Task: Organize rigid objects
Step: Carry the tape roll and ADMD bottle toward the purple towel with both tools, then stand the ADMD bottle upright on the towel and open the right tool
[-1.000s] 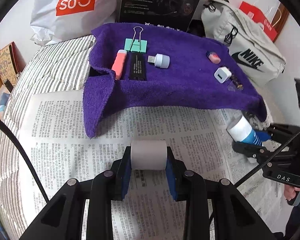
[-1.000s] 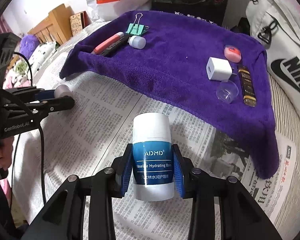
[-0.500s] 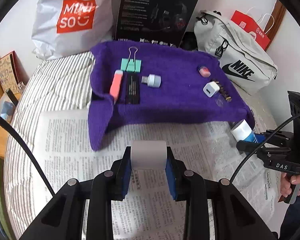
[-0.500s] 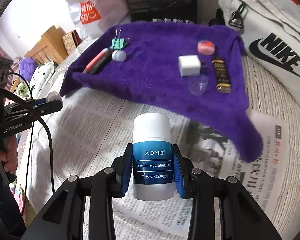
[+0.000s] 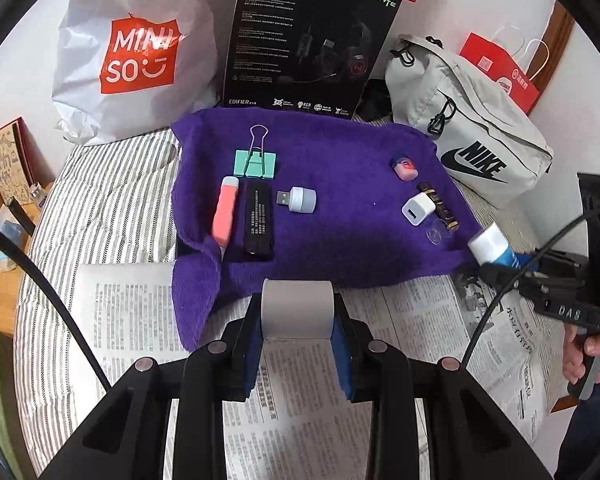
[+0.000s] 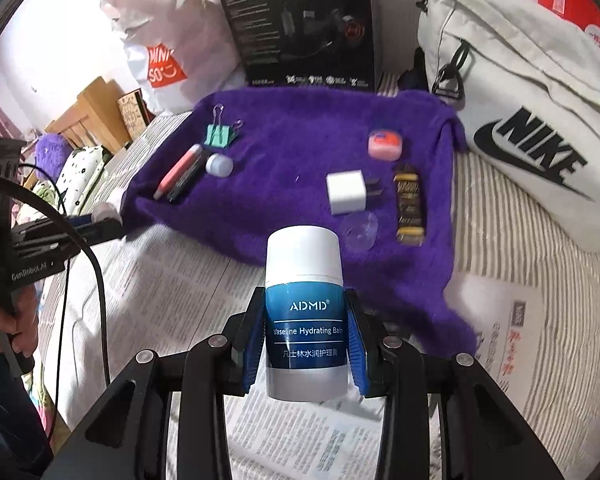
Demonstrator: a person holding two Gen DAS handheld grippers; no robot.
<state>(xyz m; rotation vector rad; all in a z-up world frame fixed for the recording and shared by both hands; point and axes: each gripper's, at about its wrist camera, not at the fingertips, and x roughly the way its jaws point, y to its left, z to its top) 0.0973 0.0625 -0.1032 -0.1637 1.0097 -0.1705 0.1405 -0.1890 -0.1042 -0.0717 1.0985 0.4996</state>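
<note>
My left gripper (image 5: 297, 320) is shut on a pale grey cylinder (image 5: 296, 308), held above the newspaper (image 5: 308, 420) at the near edge of the purple towel (image 5: 340, 240). My right gripper (image 6: 305, 340) is shut on a white and blue ADMD balm bottle (image 6: 305, 312), held upright near the towel's (image 6: 292, 168) near edge. On the towel lie a green binder clip (image 5: 256, 162), a pink tube (image 5: 225, 212), a black stick (image 5: 258, 222), a USB light (image 5: 298, 199), a white charger (image 5: 418, 209), a pink case (image 5: 404, 167) and a brown tube (image 5: 438, 206).
A Miniso bag (image 5: 136, 56), a black headset box (image 5: 304, 36), a grey Nike bag (image 5: 468, 132) and a red paper bag (image 5: 500, 72) stand behind the towel. A clear plastic cap (image 6: 360, 230) lies by the charger (image 6: 346, 192). The striped bedding (image 5: 100, 200) surrounds the newspaper.
Both grippers have pulled back and risen, so the towel looks farther away and more of the back wall items show. Each still holds its object.
</note>
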